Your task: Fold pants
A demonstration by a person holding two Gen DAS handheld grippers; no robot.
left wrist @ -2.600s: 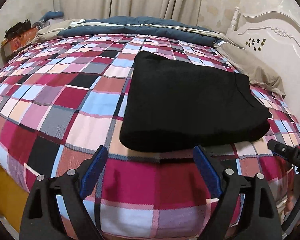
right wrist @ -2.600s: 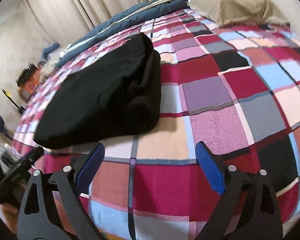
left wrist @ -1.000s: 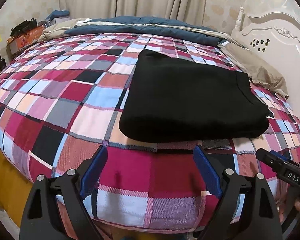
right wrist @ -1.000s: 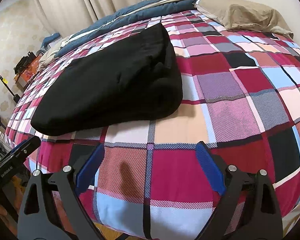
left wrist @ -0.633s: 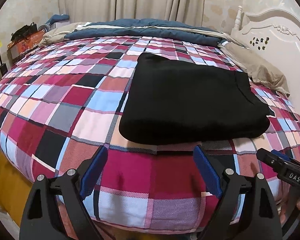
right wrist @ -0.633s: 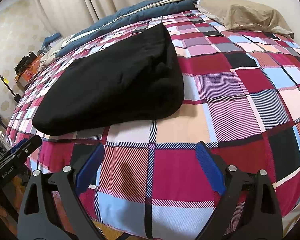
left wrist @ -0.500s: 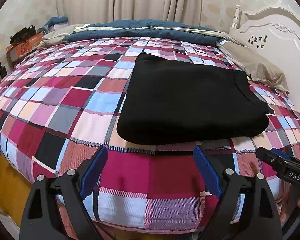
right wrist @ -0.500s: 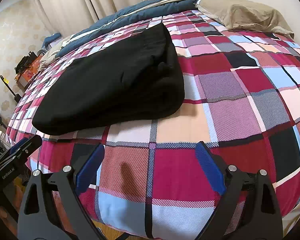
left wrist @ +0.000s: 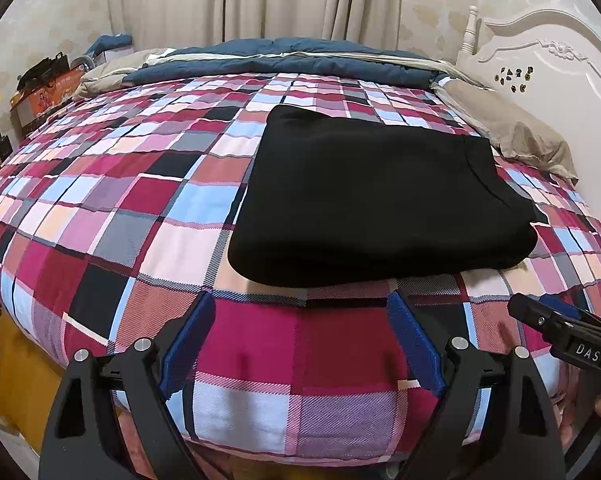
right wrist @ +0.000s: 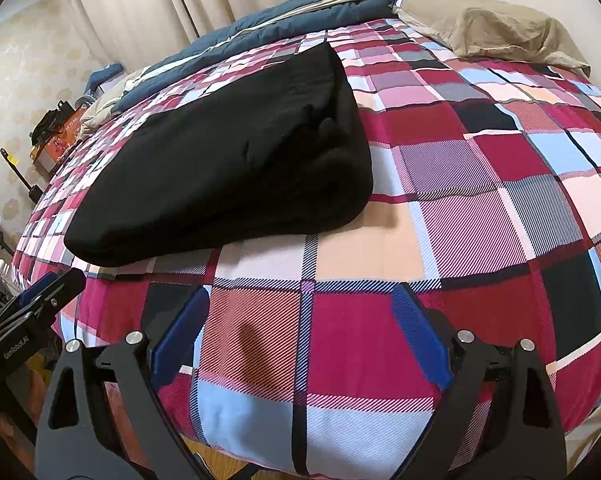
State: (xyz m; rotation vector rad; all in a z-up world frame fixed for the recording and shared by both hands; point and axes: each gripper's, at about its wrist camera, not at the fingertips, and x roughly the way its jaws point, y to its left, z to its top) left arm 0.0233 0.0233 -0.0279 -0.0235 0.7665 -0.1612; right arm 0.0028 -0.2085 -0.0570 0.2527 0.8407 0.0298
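— On the bed, what lies there?
— A pair of black fabric pants, folded into a thick rectangular bundle, rests flat on the red, pink and blue checked bedspread, near its front edge and right of centre.

— Which way does the bundle run?
— Its long axis goes from the near edge toward the rolled navy-blue quilt at the far side; the rounded fold faces the grippers, and the stacked layers show along its right side.

— And the grippers?
— The left black two-finger gripper with blue pads hangs over the bed's front edge, jaws spread wide and holding nothing. The right black two-finger gripper with blue pads is the same: wide apart, empty, short of the pants.

— Anything nearby?
— A beige pillow lies against the white carved headboard.
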